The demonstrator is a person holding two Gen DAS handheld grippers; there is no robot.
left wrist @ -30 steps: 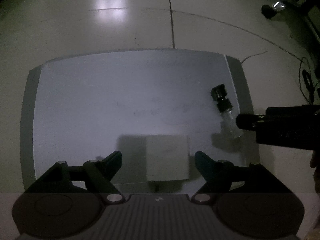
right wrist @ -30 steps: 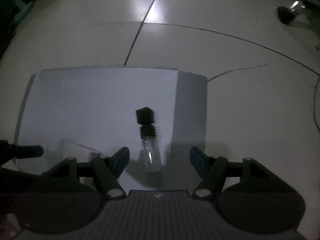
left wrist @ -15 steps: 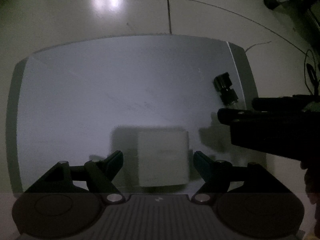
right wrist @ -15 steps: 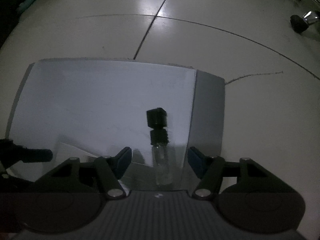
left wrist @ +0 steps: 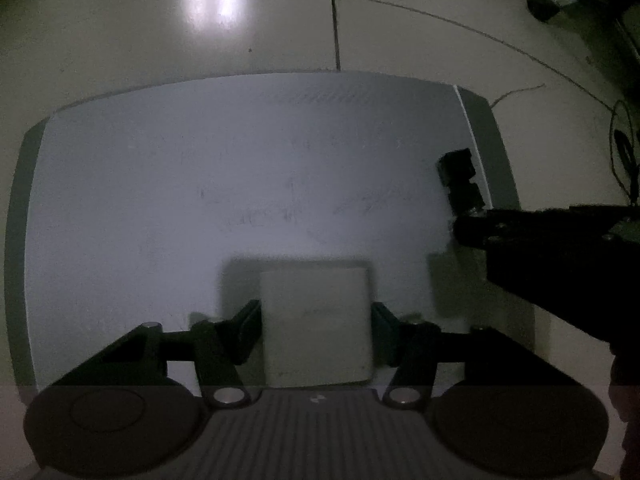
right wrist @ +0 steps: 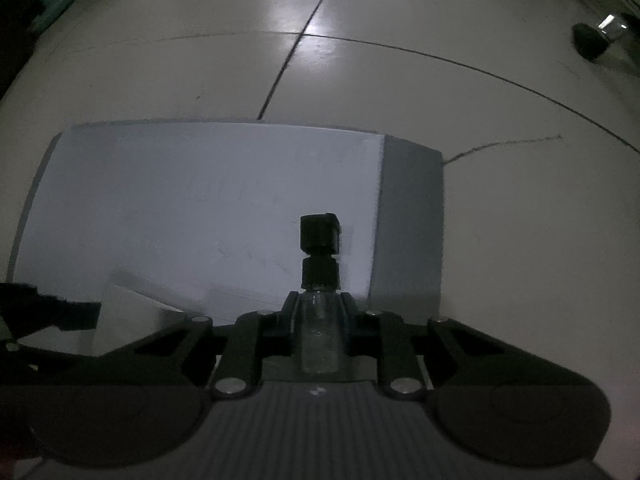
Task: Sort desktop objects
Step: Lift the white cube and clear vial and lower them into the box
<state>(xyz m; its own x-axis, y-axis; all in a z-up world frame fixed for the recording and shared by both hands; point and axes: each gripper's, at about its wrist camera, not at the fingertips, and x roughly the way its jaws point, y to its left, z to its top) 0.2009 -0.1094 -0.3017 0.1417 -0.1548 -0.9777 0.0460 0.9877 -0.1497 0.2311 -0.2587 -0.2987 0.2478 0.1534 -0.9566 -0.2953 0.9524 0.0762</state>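
Observation:
A white square box point(left wrist: 316, 340) lies on the pale grey board point(left wrist: 200, 180), near its front edge. My left gripper point(left wrist: 315, 314) points down over the box, its jaws closing, and both pads touch the box's sides. A small clear bottle point(right wrist: 320, 336) with a black cap point(right wrist: 320, 236) lies near the board's right side. My right gripper point(right wrist: 320, 308) is closing on it, and its pads press the glass body. The left wrist view shows the cap point(left wrist: 458, 176) sticking out past the right gripper's fingertips point(left wrist: 472, 228). The bottle's body is hidden there.
A darker grey band point(right wrist: 408, 220) runs down the board's right side. Pale floor tiles with dark seams surround the board. A chair caster point(right wrist: 592, 40) stands at the far right and a thin cable point(left wrist: 624, 152) trails beside it.
Both pairs of jaws have closed in. The left pads now meet the box's sides, and the right pads have come in against the bottle, which now sits deeper between them.

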